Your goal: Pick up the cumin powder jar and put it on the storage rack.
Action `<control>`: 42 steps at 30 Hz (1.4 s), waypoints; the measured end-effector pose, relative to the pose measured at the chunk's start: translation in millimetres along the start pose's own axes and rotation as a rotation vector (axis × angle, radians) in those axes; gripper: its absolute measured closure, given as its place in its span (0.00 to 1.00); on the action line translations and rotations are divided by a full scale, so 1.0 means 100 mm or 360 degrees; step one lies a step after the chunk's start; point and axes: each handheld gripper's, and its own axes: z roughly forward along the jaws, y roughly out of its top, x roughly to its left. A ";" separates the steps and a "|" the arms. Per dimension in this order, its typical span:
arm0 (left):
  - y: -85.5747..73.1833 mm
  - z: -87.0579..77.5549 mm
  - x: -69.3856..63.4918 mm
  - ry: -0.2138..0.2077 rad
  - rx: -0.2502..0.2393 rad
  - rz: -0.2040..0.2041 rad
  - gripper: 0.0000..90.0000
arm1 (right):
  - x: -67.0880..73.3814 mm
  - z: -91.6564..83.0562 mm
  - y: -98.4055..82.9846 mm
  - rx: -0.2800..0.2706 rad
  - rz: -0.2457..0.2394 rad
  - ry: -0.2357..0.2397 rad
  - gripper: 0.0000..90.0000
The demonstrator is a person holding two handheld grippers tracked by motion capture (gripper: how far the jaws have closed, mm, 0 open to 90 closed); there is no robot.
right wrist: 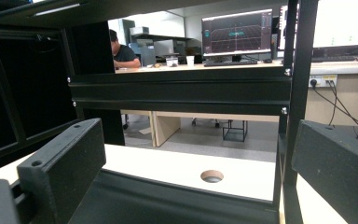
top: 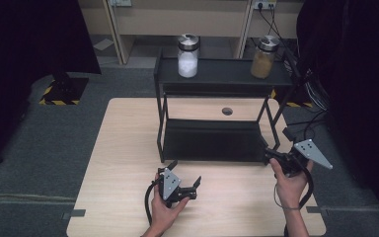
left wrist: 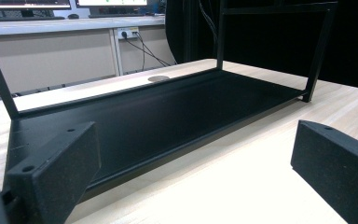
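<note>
Left gripper (left wrist: 193, 175) low over the wooden table (left wrist: 242, 182), jaws wide apart at the bottom corners, black rack's bottom shelf (left wrist: 154, 114) across mid-frame.

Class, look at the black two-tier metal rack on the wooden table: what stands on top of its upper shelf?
On the black two-tier metal rack's upper shelf stand a glass jar of white grains at the left and a glass jar of brown grains at the right. The jars hide the shelf beneath them.

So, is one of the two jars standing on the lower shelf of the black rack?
No, both jars stand on the top shelf; the lower shelf holds nothing.
</note>
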 end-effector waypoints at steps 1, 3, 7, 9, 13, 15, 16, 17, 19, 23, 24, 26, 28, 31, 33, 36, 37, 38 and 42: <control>0.00 0.00 0.00 0.0000 0.0000 0.0000 0.01 | 0.00 -0.01 -0.01 0.0002 0.0001 0.0000 0.03; 0.00 0.00 0.00 0.0000 -0.0001 0.0000 0.01 | 0.00 -0.02 -0.03 0.0002 0.0004 -0.0004 0.03; 0.00 0.00 0.00 0.0002 0.0000 -0.0001 0.01 | 0.01 -0.05 -0.06 0.0012 0.0003 -0.0001 0.03; 0.00 0.00 0.00 0.0003 -0.0002 0.0000 0.01 | 0.01 -0.06 -0.07 0.0013 0.0001 0.0000 0.03; 0.00 0.00 0.00 0.0005 -0.0003 0.0000 0.01 | 0.01 -0.09 -0.10 0.0015 0.0006 0.0001 0.03; -0.01 0.00 0.00 0.0004 -0.0005 0.0000 0.01 | 0.01 -0.10 -0.11 0.0014 0.0005 -0.0002 0.03; -0.01 0.00 0.00 0.0005 -0.0005 -0.0001 0.01 | 0.01 -0.11 -0.11 0.0014 0.0001 -0.0002 0.03; -0.01 0.00 0.00 0.0005 -0.0005 -0.0001 0.01 | 0.01 -0.11 -0.12 0.0017 0.0001 -0.0002 0.03; -0.01 0.00 -0.01 0.0006 -0.0006 0.0000 0.01 | 0.01 -0.13 -0.14 0.0022 -0.0001 -0.0001 0.03; -0.01 0.00 -0.01 0.0006 -0.0006 0.0002 0.01 | 0.02 -0.15 -0.18 0.0036 -0.0001 -0.0001 0.03; -0.01 0.00 -0.01 0.0006 -0.0006 0.0001 0.01 | 0.02 -0.16 -0.19 0.0039 0.0002 0.0000 0.03; -0.01 0.00 -0.01 0.0006 -0.0007 0.0002 0.01 | 0.01 -0.17 -0.23 0.0049 0.0007 0.0000 0.03; -0.01 -0.01 -0.01 0.0006 -0.0008 0.0003 0.01 | 0.01 -0.18 -0.26 0.0060 0.0012 -0.0001 0.03; -0.01 -0.01 -0.01 0.0007 -0.0008 0.0002 0.01 | 0.01 -0.20 -0.29 0.0074 0.0022 -0.0002 0.03; -0.01 -0.01 -0.01 0.0007 -0.0007 0.0001 0.01 | 0.01 -0.21 -0.31 0.0081 0.0022 -0.0002 0.03; -0.01 -0.01 -0.01 0.0008 -0.0010 0.0002 0.01 | 0.00 -0.22 -0.34 0.0090 0.0030 -0.0006 0.03; -0.01 -0.01 -0.01 0.0008 -0.0010 0.0003 0.01 | 0.00 -0.23 -0.35 0.0090 0.0030 -0.0008 0.03; -0.01 -0.01 -0.01 0.0008 -0.0010 0.0003 0.01 | 0.00 -0.23 -0.36 0.0093 0.0031 -0.0009 0.03; -0.01 -0.01 -0.01 0.0008 -0.0010 0.0003 0.01 | -0.01 -0.25 -0.39 0.0102 0.0038 -0.0013 0.03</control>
